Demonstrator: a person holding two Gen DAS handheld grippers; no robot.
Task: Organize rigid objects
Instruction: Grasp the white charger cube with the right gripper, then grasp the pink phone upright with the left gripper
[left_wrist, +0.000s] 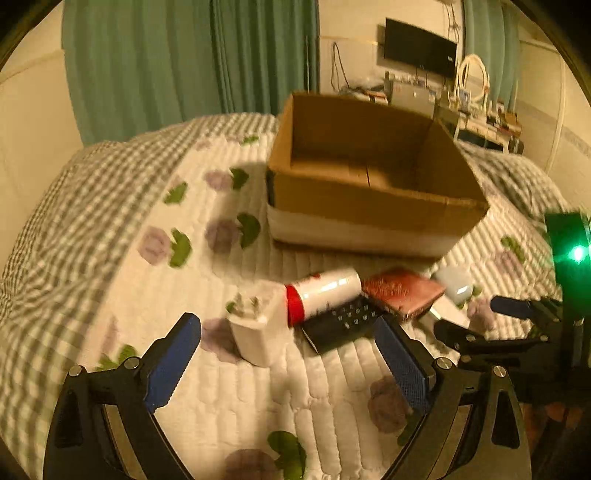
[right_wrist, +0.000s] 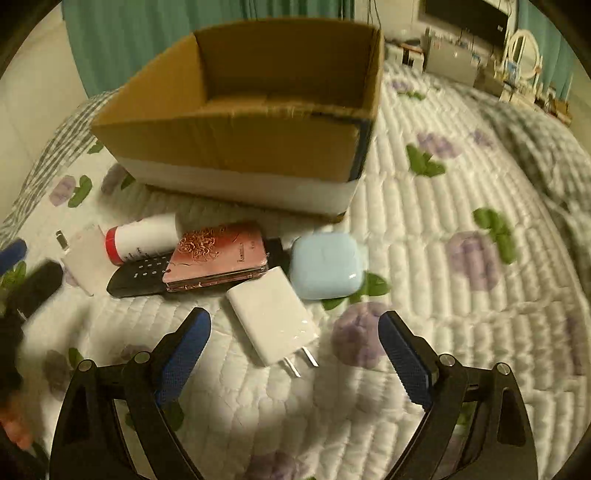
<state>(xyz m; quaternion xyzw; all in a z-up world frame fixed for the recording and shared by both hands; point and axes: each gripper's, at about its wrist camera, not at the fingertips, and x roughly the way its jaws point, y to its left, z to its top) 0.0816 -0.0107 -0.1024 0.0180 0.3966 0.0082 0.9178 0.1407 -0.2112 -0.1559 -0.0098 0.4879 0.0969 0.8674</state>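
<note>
An open cardboard box (left_wrist: 369, 206) (right_wrist: 236, 147) stands on the quilted bed. In front of it lies a cluster: a white charger block (left_wrist: 258, 328) (right_wrist: 83, 258), a white bottle with a red cap (left_wrist: 321, 295) (right_wrist: 142, 238), a black remote (left_wrist: 340, 325) (right_wrist: 138, 277), a pink-red case (left_wrist: 402, 291) (right_wrist: 219, 254), a light blue case (left_wrist: 454, 284) (right_wrist: 325, 266) and a white plug adapter (right_wrist: 275, 319). My left gripper (left_wrist: 288, 339) is open, just short of the charger block. My right gripper (right_wrist: 295, 336) is open around the plug adapter's prong end; it also shows in the left wrist view (left_wrist: 476, 317).
The bed has a white floral quilt (right_wrist: 461, 258) with a grey checked blanket (left_wrist: 92, 206) at the left and far right. Green curtains (left_wrist: 184, 62) hang behind. A desk with a monitor (left_wrist: 421, 48) and clutter stands at the back right.
</note>
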